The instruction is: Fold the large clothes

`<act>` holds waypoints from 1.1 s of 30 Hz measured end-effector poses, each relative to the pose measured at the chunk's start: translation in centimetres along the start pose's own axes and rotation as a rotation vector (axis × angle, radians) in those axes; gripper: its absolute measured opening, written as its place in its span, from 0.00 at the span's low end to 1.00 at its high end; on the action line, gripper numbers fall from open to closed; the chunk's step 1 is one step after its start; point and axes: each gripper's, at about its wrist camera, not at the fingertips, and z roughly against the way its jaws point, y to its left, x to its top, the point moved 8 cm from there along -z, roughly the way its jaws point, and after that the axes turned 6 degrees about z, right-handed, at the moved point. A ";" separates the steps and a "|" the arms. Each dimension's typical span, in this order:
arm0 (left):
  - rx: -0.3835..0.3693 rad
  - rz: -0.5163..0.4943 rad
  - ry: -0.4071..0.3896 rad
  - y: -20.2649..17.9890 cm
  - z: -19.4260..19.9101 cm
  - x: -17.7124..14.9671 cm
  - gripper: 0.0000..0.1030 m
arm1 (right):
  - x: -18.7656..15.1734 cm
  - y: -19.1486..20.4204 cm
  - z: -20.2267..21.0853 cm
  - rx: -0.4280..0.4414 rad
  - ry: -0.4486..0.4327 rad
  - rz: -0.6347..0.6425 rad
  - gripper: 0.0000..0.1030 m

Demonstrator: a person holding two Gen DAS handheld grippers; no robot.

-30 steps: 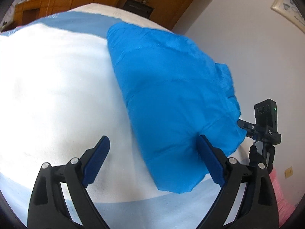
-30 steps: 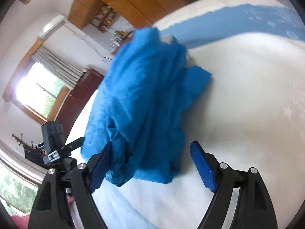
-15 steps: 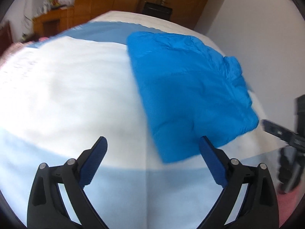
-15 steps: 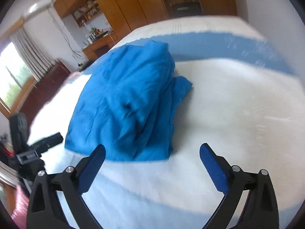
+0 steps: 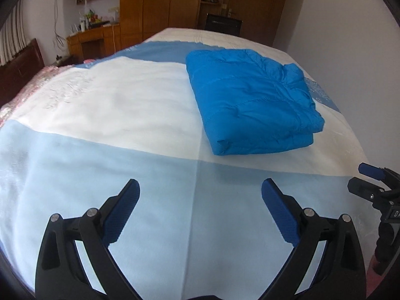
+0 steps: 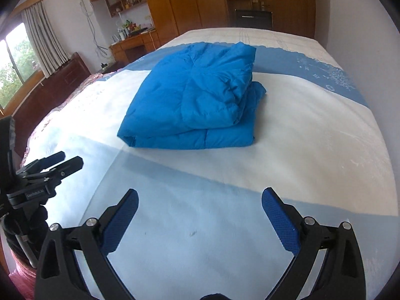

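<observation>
A bright blue padded jacket (image 5: 250, 100) lies folded into a thick rectangle on the bed (image 5: 112, 105); it also shows in the right wrist view (image 6: 195, 100). My left gripper (image 5: 200, 195) is open and empty, held over the pale blue band of the bedspread, well short of the jacket. My right gripper (image 6: 200, 200) is open and empty, also back from the jacket's near edge. The left gripper's fingers (image 6: 53, 161) show at the left of the right wrist view, and the right gripper's fingers (image 5: 372, 172) at the right edge of the left wrist view.
The bedspread is white with blue bands (image 6: 312, 62). A wooden wardrobe (image 5: 162, 2) and desk (image 5: 92, 37) stand beyond the bed. A dark headboard (image 6: 50, 92) and window are at the left, a white wall (image 5: 350, 37) at the right.
Both grippers have pulled back from the jacket toward the bed's near edge. A second ago their fingers were at the jacket's edge; now the folded jacket lies free.
</observation>
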 end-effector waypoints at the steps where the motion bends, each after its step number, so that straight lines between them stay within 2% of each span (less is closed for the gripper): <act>1: 0.003 0.000 -0.009 0.0 0.5 -0.1 0.94 | -0.2 0.2 0.5 0.000 -0.005 -0.001 0.96; 8: 0.012 -0.029 -0.023 -0.5 3.3 -2.0 0.94 | -1.9 0.8 3.0 0.039 -0.027 -0.007 0.96; 13: 0.006 -0.051 -0.049 -1.0 4.8 -2.6 0.94 | -2.8 1.0 4.3 0.029 -0.048 -0.011 0.96; 33: 0.002 -0.082 -0.091 -1.0 7.5 -3.9 0.94 | -3.9 1.5 5.2 0.029 -0.054 -0.006 0.96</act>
